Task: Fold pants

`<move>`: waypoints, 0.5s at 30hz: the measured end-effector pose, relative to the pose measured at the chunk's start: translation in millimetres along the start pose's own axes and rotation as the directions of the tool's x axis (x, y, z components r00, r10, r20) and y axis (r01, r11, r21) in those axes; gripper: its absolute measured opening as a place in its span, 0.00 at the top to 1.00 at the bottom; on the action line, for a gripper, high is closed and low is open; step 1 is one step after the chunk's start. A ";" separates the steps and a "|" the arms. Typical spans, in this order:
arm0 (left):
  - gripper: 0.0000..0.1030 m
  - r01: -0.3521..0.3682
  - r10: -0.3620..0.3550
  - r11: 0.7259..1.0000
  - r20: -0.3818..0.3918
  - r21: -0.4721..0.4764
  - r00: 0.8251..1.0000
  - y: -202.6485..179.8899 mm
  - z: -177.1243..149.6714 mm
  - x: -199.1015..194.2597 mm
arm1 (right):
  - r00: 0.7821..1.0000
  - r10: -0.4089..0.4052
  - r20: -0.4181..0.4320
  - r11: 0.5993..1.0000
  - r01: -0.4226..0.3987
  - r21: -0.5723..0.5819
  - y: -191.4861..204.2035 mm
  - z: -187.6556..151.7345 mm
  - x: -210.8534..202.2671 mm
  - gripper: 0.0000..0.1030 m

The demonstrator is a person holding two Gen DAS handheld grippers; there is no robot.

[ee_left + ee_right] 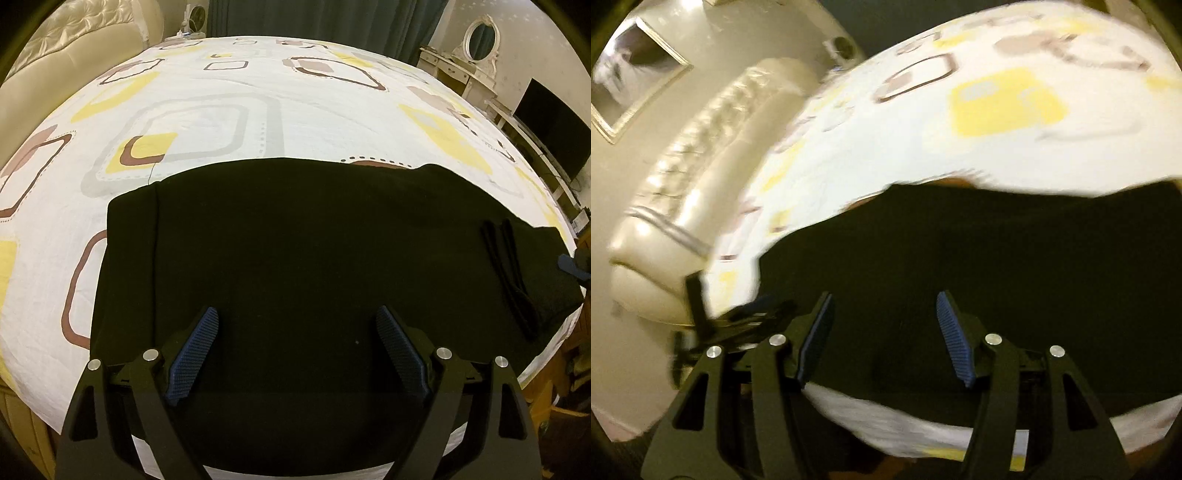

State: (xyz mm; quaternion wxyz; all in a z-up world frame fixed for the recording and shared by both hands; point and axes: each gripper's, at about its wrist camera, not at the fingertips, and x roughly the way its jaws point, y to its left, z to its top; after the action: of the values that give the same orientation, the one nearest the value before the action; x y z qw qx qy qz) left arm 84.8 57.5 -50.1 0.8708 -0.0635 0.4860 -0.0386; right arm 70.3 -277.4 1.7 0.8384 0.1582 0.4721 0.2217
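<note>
Lying flat on the bed (229, 96), the black pants (295, 240) spread beneath both parted, empty tongs, left tongs (297, 325) and right tongs (884, 310).

headboard (74, 48) cream | curtain (325, 18) dark | dresser (461, 70) (oval mirror)

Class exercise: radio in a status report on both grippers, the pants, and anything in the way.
Left gripper open, empty, over pants. Right gripper open, nothing pinched. Pants flat on patterned bedsheet. No obstruction seen.

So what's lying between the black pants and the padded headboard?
Only bare patterned bedsheet between the pants and the headboard, seen in the left wrist view.
</note>
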 end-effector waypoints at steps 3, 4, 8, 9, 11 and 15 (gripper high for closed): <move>0.16 0.010 -0.010 1.000 -0.001 -0.016 1.000 2.0 1.0 0.0 | 0.987 -0.153 -0.056 0.987 0.149 -0.067 1.6 -2.3 11.5 0.45; 0.16 0.010 -0.010 1.000 -0.001 -0.014 1.000 2.1 0.8 0.0 | 0.984 -0.160 -0.072 0.985 0.155 -0.075 2.9 -4.8 17.7 0.45; 0.16 -0.002 0.002 1.000 0.002 0.004 1.000 0.5 -0.7 -0.5 | 0.964 -0.247 -0.101 0.963 0.232 -0.138 14.9 -13.8 44.3 0.46; 0.16 -0.004 0.004 1.000 0.002 0.008 1.000 0.0 -0.9 -0.3 | 0.957 -0.266 -0.112 0.957 0.248 -0.153 16.1 -15.0 50.1 0.45; 0.16 -0.005 0.005 1.000 0.002 0.009 1.000 -0.1 -0.9 -0.1 | 0.946 -0.304 -0.115 0.944 0.281 -0.175 20.5 -16.7 60.4 0.46; 0.16 0.005 -0.005 1.000 0.001 -0.009 1.000 1.6 -0.5 -0.4 | 0.931 -0.343 -0.122 0.929 0.318 -0.188 21.2 -14.9 66.6 0.77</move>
State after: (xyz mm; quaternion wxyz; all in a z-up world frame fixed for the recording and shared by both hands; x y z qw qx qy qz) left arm 84.2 59.1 -50.3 0.8705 -0.0687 0.4858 -0.0384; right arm 83.1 -223.8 -43.8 0.8353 -0.0112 0.5349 0.1267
